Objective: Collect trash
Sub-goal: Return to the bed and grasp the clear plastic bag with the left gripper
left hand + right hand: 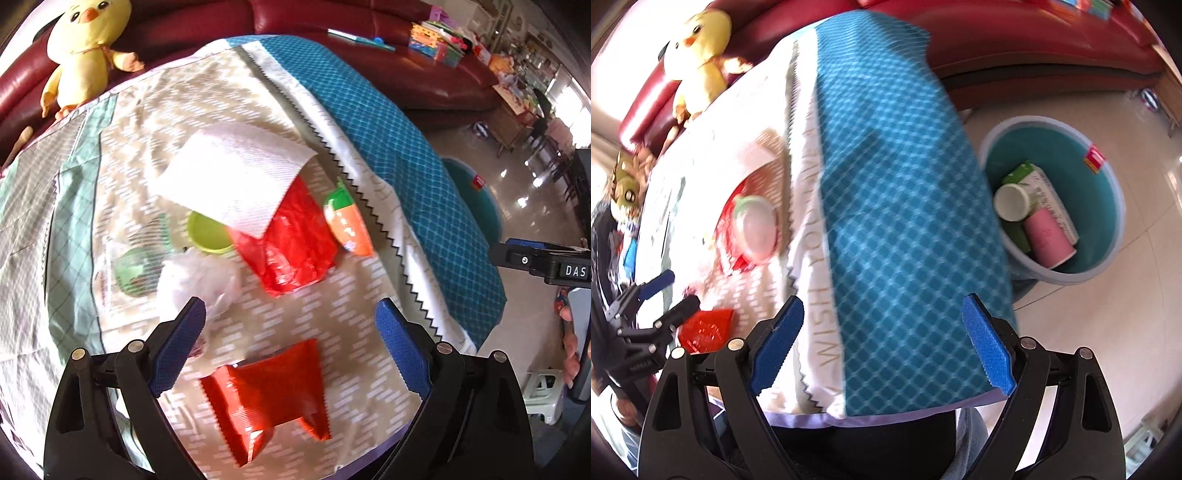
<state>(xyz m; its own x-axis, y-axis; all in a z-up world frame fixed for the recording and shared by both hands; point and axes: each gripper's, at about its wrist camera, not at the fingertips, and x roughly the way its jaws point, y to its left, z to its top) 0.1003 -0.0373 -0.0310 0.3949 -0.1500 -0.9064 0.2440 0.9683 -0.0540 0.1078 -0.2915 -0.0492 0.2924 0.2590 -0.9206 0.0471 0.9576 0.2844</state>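
Trash lies on a cloth-covered table (pixel 332 325). My left gripper (pixel 290 345) is open and empty, its jaws wide above a red snack wrapper (pixel 269 395). Beyond lie a crumpled white plastic bag (pixel 195 280), a red plastic bag (pixel 295 243), a white paper towel (pixel 232 177), a green cup (pixel 207 232) and an orange carrot-shaped pack (pixel 349 221). My right gripper (pixel 882 343) is open and empty over the table's blue cloth edge (pixel 905 221). A teal bin (pixel 1108 206) on the floor holds a pink cup (pixel 1047 240), a white lid and a carton.
A red sofa (pixel 406 74) with a yellow duck plush (pixel 85 48) stands behind the table. A clear packet (pixel 129 269) lies at the left. The left gripper (pixel 653 306) shows in the right wrist view. Shiny floor lies to the right.
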